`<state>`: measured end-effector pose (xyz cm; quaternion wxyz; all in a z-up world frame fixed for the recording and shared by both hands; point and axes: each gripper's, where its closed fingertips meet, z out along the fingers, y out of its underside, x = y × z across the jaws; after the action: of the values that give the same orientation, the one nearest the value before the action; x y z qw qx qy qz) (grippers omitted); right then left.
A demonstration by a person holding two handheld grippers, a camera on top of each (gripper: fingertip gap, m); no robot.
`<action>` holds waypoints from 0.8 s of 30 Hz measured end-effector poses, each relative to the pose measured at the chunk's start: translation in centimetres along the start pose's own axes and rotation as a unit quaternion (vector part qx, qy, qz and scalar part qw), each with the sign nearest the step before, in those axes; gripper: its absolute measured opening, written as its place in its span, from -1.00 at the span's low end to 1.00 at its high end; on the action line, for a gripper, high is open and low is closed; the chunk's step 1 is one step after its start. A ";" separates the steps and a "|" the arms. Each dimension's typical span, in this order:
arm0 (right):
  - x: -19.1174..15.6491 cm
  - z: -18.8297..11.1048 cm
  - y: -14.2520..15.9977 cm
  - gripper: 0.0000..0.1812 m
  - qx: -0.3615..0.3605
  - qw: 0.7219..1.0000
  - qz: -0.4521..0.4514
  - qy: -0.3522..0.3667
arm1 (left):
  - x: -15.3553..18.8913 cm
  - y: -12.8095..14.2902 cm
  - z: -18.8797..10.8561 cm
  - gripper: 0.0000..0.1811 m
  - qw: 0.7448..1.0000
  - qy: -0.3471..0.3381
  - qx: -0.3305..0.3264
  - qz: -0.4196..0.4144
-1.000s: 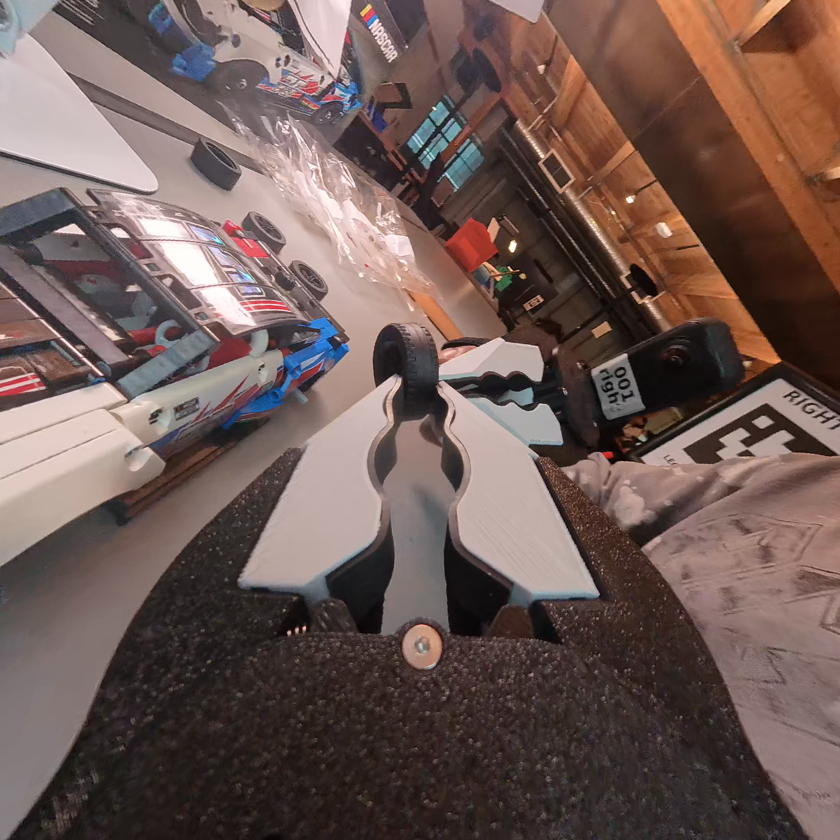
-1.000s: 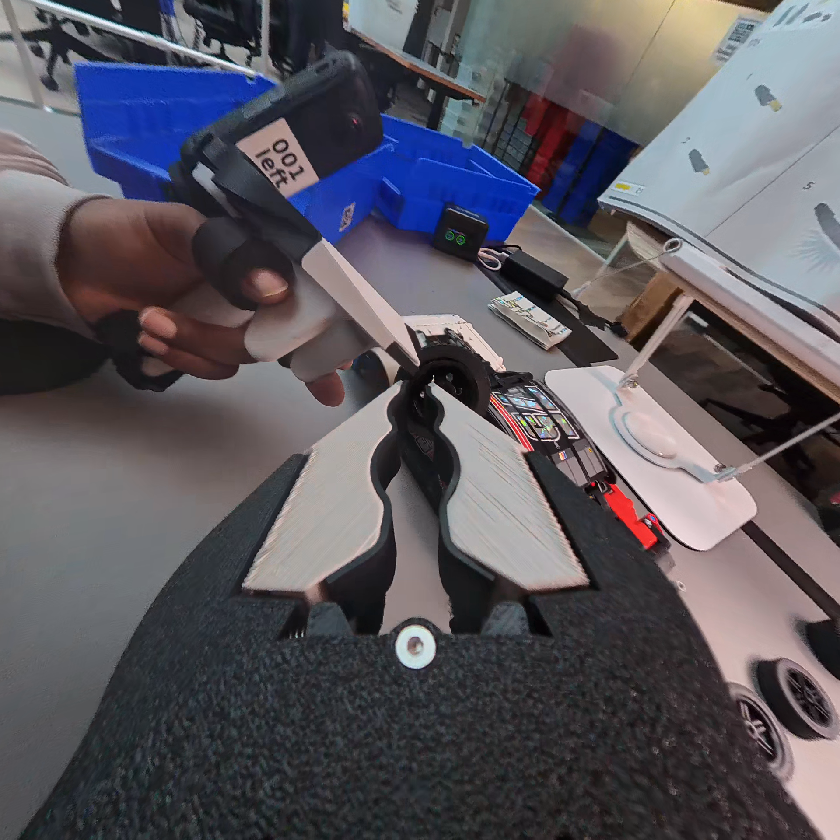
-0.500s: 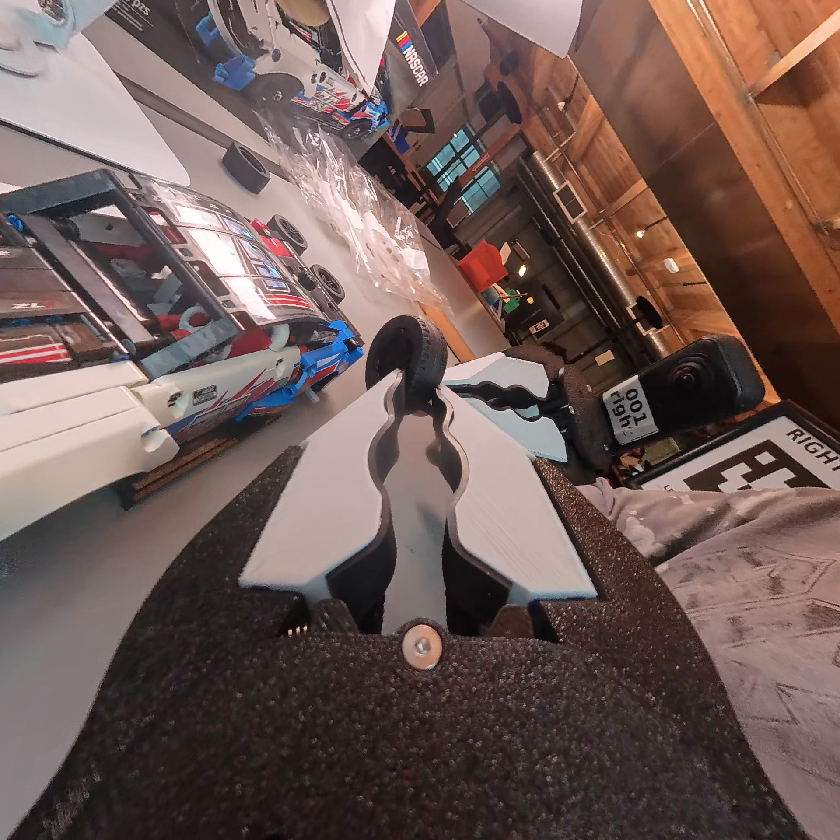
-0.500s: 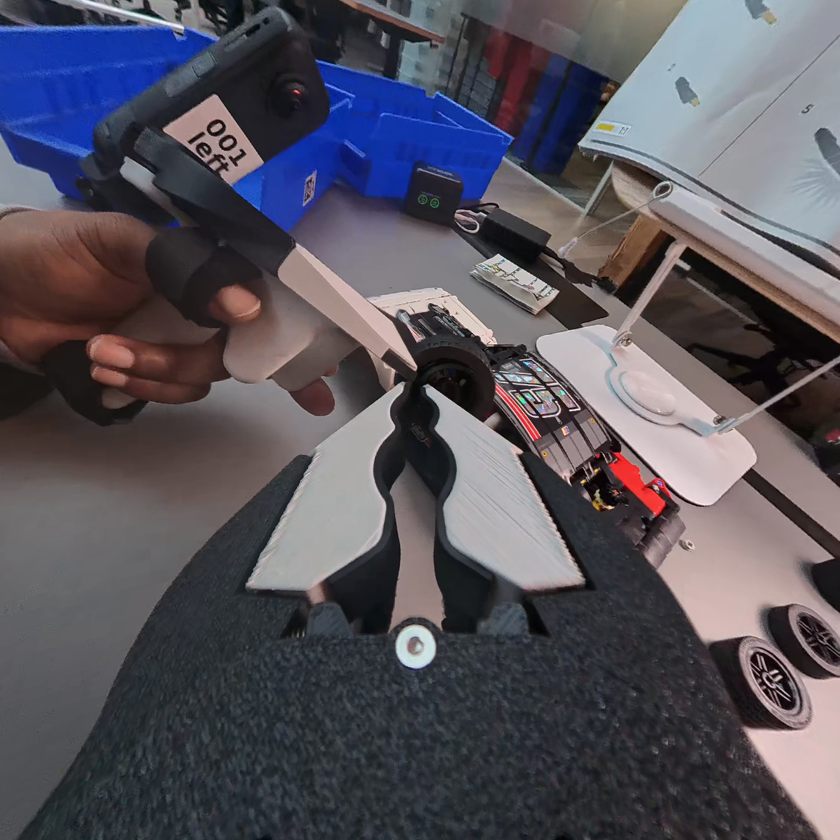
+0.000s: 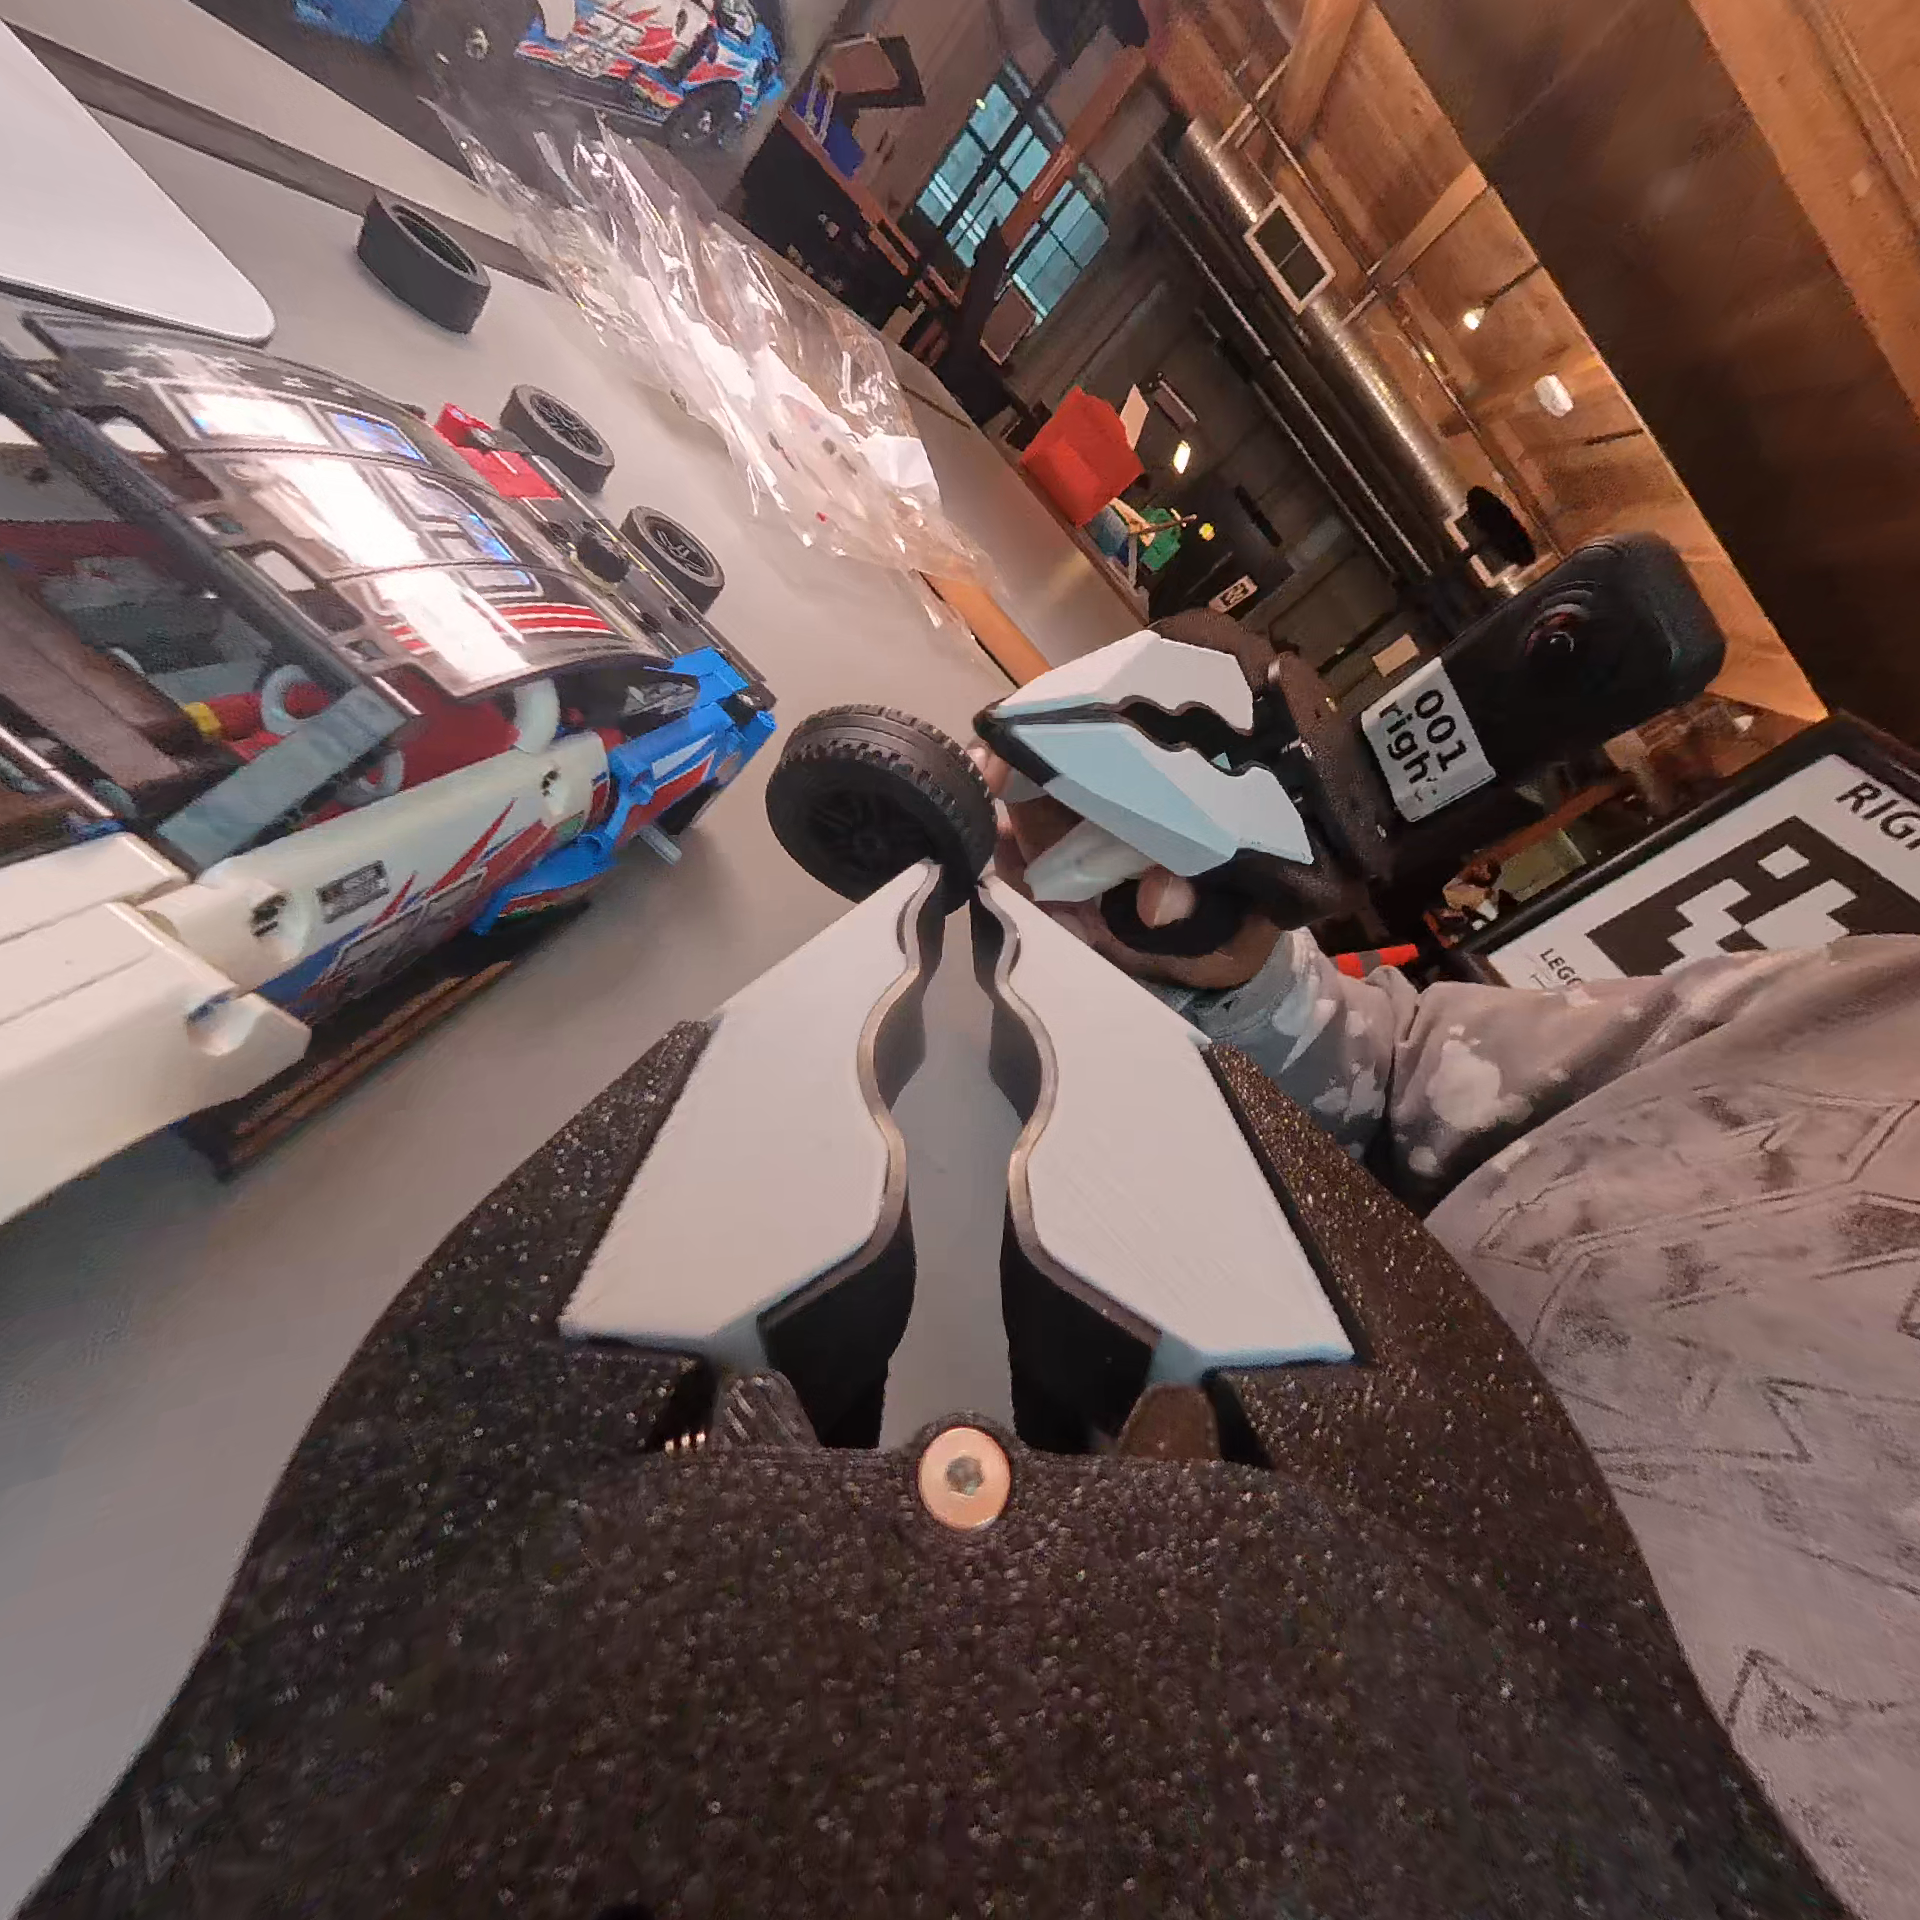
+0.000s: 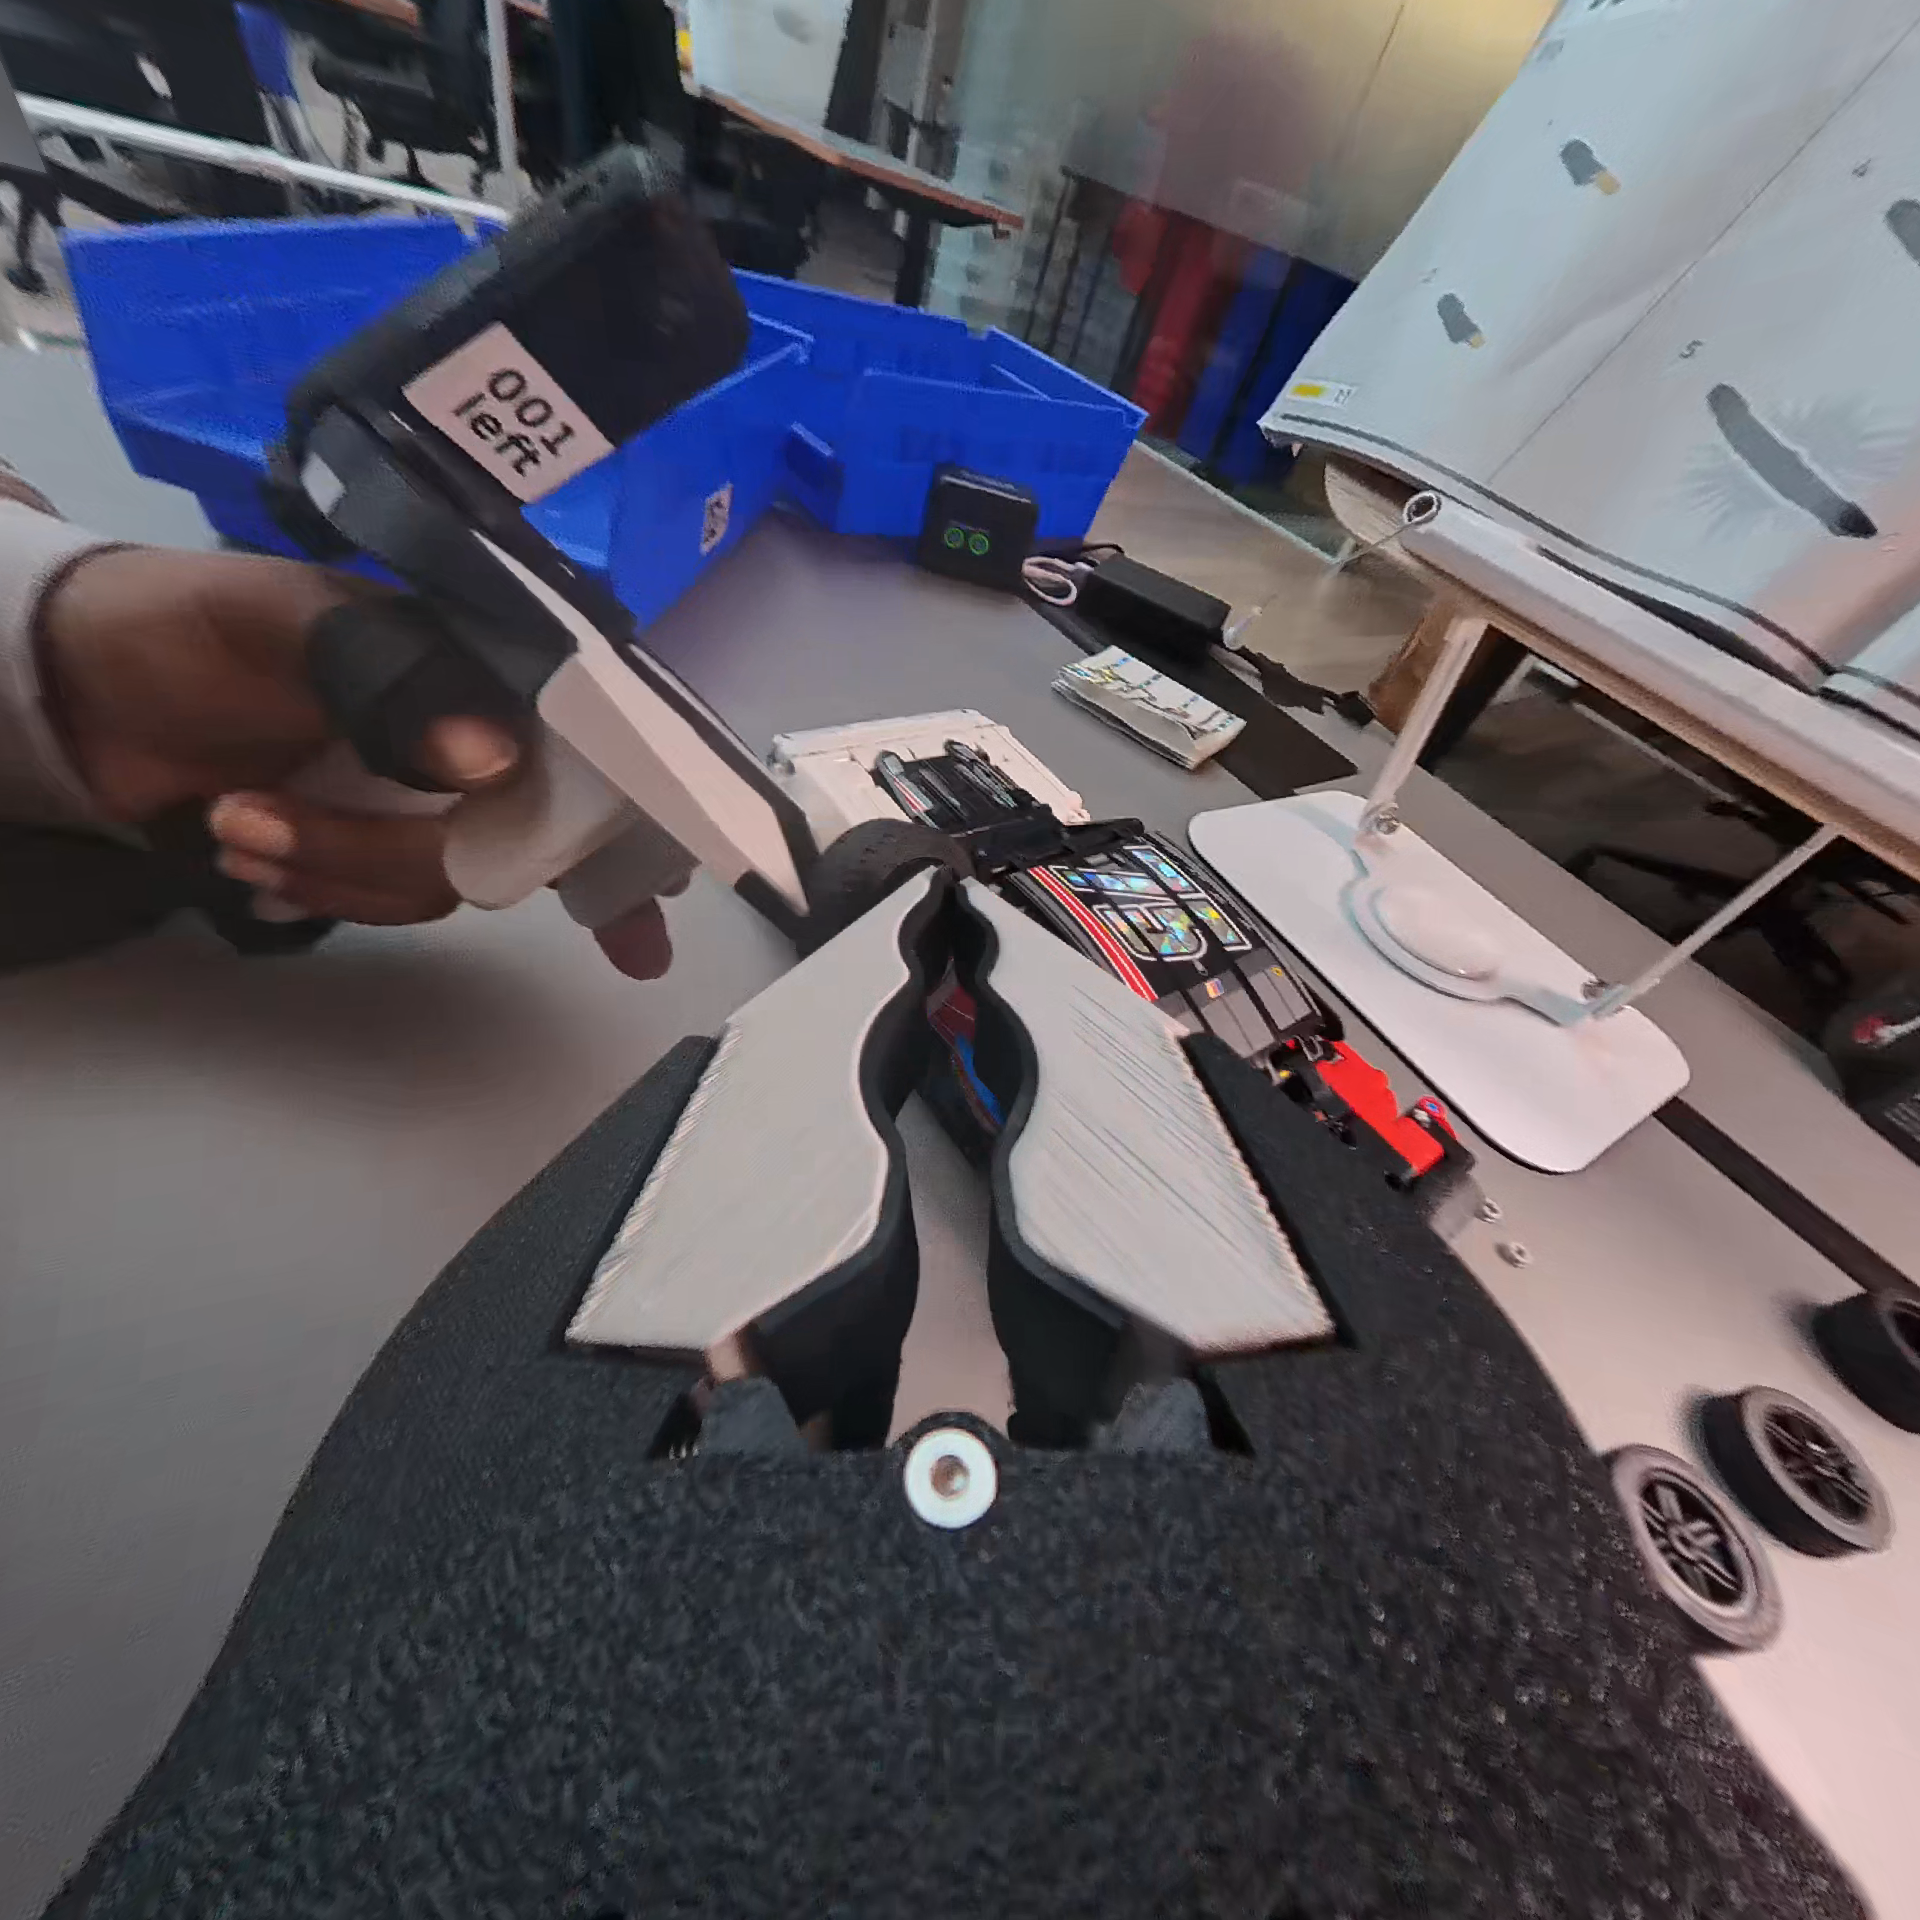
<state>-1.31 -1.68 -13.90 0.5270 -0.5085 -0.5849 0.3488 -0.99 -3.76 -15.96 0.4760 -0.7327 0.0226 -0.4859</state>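
Left hand-held gripper [image 5: 954,891]: fingers nearly closed, tips pinching the lower rim of a black wheel [image 5: 878,805] at frame centre, lifted off the grey tabletop [image 5: 831,634]. Right hand-held gripper [image 5: 1003,740]: fingers closed together with nothing seen between them, tips just beside the wheel's right edge; in its own view the tips [image 6: 954,891] sit against the wheel [image 6: 883,854] next to the left unit.

A white sticker with printed characters is fixed to the camera housing [image 5: 1579,665] of each unit. A black-and-white coded marker board [image 5: 1766,883] with lettering stands at right of the left view.

A model race car [image 5: 364,748], white, blue and red with sponsor decals, occupies the left of that view, close to the wheel but apart from it. Three loose wheels [image 5: 670,556] and clear plastic bags [image 5: 748,353] lie beyond it, upper centre.

In the right view, bare tabletop lies at lower left; blue bins [image 6: 831,416] border the upper left, a white stand base [image 6: 1455,987] the right, two loose wheels [image 6: 1756,1507] the lower right edge.
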 end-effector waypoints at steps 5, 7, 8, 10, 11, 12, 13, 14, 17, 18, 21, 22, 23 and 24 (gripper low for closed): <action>0.2 -0.3 0.8 -0.93 -0.006 0.993 0.091 -0.072 | -0.4 -0.1 -0.3 -0.98 1.000 0.003 0.010 -0.015; -1.2 0.0 1.6 -0.78 -0.019 0.987 0.108 -0.114 | -0.3 0.1 -0.1 -0.98 1.000 0.002 0.003 -0.006; -1.3 0.1 1.8 -0.79 -0.020 0.988 0.105 -0.115 | -0.4 0.2 -0.1 -0.99 1.000 0.000 -0.001 0.001; -1.7 0.0 1.7 -0.83 -0.018 0.985 0.107 -0.135 | -0.2 0.5 -0.2 -0.99 1.000 0.009 -0.011 0.008; -2.1 -0.2 1.7 -0.89 -0.016 0.981 0.115 -0.155 | -0.1 0.6 -0.2 -0.98 1.000 0.012 -0.018 0.014; -2.3 -0.3 1.8 -0.90 -0.014 0.978 0.125 -0.169 | 0.0 0.8 -0.2 -0.98 0.999 0.017 -0.026 0.022; -2.5 -0.4 1.8 -0.91 -0.012 0.973 0.138 -0.185 | 0.1 0.9 -0.2 -0.99 0.999 0.023 -0.031 0.027; -2.3 -0.5 1.8 -0.95 -0.009 0.970 0.155 -0.189 | 0.3 1.0 -0.2 -0.99 0.999 0.027 -0.036 0.031; -2.6 -0.7 2.2 -0.90 -0.017 0.965 0.157 -0.208 | 0.5 1.5 -0.1 -0.98 0.997 0.025 -0.049 0.046; -2.8 -0.7 2.3 -0.92 -0.020 0.968 0.143 -0.204 | 0.5 1.6 -0.1 -0.98 0.997 0.025 -0.051 0.050; -3.0 -0.6 2.6 -0.88 -0.029 0.972 0.123 -0.196 | 0.3 2.2 -0.3 -0.97 0.996 0.026 -0.071 0.050; -3.2 -0.6 2.7 -0.90 -0.031 0.973 0.116 -0.198 | 0.2 2.4 -0.3 -0.97 0.995 0.021 -0.078 0.055; -3.6 -0.6 2.8 -0.95 -0.034 0.973 0.110 -0.202 | 0.0 2.7 -0.3 -0.97 0.994 0.016 -0.085 0.062; -3.8 -0.6 3.0 -0.98 -0.035 0.972 0.109 -0.204 | -0.1 2.8 -0.3 -0.97 0.994 0.011 -0.090 0.067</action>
<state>-0.34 -4.74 -17.59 0.3366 -0.5056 -0.6331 0.4798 -0.04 -5.48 -18.05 0.4397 -0.7638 0.1204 -0.4569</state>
